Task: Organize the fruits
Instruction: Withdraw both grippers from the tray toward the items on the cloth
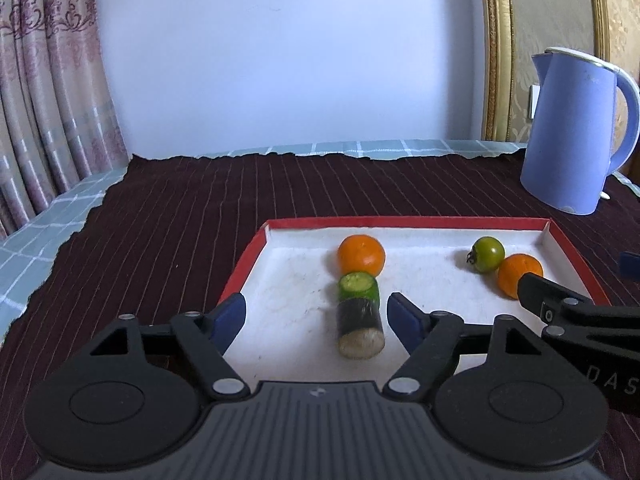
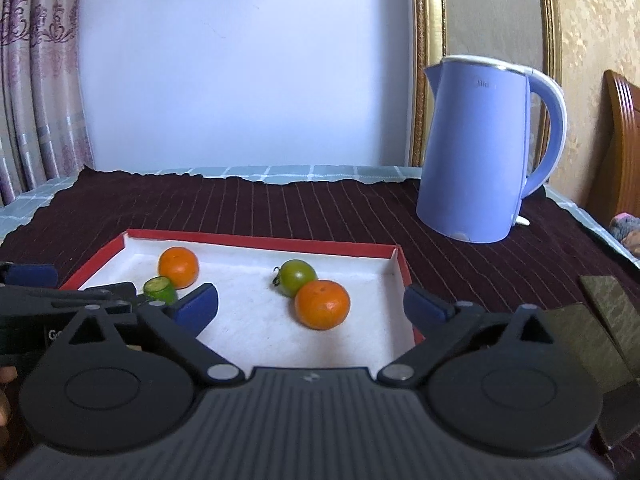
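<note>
A shallow red-rimmed white tray [image 1: 404,222] [image 2: 260,241] lies on the dark striped cloth. In it rest an orange [image 1: 361,255] [image 2: 178,267], a short cucumber piece [image 1: 359,284] [image 2: 160,289] and a dark-skinned cut piece [image 1: 361,330] lying in line. At the tray's right side a green tomato [image 1: 487,254] [image 2: 296,277] touches a second orange [image 1: 519,275] [image 2: 322,305]. My left gripper [image 1: 316,320] is open, its blue pads either side of the dark piece without touching it. My right gripper [image 2: 311,306] is open wide around the second orange, pads clear of it.
A lilac electric kettle [image 1: 576,132] [image 2: 480,148] stands at the back right of the cloth. Beyond the cloth's ragged edge lies a teal checked cover [image 1: 36,236]. Curtains hang at the left, a gold frame at the right. Dark flat pieces [image 2: 600,320] lie right of the tray.
</note>
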Action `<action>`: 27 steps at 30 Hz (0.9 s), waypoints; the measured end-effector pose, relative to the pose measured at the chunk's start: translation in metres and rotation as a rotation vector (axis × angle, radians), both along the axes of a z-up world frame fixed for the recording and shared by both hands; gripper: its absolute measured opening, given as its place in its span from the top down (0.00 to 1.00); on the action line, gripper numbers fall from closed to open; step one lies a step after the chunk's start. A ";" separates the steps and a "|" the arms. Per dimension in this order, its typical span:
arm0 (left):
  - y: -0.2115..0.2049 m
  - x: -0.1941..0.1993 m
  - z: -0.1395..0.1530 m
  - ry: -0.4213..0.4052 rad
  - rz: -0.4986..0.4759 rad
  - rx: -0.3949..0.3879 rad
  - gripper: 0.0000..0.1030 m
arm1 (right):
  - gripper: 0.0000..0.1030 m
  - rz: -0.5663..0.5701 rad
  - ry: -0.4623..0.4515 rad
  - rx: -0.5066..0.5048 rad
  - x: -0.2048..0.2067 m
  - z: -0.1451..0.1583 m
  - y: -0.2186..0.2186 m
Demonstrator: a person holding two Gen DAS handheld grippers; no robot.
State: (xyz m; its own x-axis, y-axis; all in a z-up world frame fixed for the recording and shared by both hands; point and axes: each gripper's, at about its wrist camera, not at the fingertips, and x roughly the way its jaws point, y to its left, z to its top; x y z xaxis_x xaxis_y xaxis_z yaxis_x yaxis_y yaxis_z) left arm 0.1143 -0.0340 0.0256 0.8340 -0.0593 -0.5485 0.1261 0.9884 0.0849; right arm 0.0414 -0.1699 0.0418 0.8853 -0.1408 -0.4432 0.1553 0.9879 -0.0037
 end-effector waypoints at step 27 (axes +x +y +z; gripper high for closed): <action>0.054 -0.052 -0.017 0.000 0.035 -0.058 0.24 | 0.00 0.105 -0.028 -0.021 -0.072 -0.008 0.030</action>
